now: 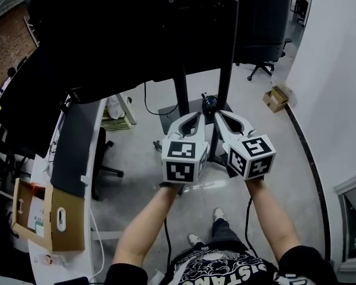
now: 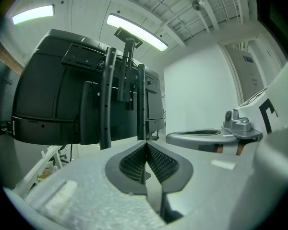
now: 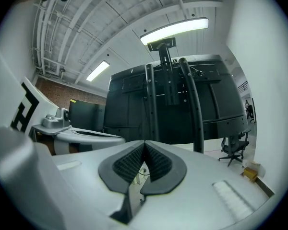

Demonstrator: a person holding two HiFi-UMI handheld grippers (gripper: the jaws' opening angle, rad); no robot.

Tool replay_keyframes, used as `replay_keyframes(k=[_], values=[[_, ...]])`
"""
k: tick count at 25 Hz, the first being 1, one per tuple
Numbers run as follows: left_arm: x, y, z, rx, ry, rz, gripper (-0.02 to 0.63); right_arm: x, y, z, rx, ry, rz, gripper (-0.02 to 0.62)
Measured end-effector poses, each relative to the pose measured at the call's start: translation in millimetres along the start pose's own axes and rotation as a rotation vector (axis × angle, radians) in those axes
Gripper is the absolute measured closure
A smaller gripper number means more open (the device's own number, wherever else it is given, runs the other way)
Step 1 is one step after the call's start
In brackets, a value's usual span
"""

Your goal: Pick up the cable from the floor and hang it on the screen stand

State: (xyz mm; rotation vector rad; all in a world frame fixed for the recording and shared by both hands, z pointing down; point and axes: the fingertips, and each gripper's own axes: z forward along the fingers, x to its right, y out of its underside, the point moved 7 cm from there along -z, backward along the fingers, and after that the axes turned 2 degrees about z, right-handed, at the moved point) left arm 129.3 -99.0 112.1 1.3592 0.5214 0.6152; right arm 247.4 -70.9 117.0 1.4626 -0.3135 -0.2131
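Note:
In the head view my left gripper [image 1: 196,116] and right gripper [image 1: 219,115] are held side by side at chest height, both shut with nothing between the jaws. They point at the screen stand [image 1: 180,94], two black posts under a large black screen [image 1: 136,28]. A small dark coiled bundle with a blue spot, probably the cable [image 1: 209,103], lies low between the posts just beyond the fingertips. The left gripper view shows its closed jaws [image 2: 145,145] facing the stand posts [image 2: 107,99]. In the right gripper view the closed jaws [image 3: 144,143] face the same posts [image 3: 194,104]. No cable shows in either gripper view.
A desk with a dark monitor [image 1: 77,141] and an open cardboard box [image 1: 47,215] runs along the left. A black office chair [image 1: 264,64] and a small cardboard box [image 1: 276,98] stand at the back right, beside a white wall [image 1: 338,100]. The person's feet [image 1: 219,215] are on the grey floor.

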Motion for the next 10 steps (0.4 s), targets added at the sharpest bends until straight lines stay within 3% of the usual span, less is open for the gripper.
replay_keyframes(k=[10], values=[[13,3,-13,-0.003,0.032,0.000,0.606,-13,4,-13,-0.013,0.004,-0.001,0.591]])
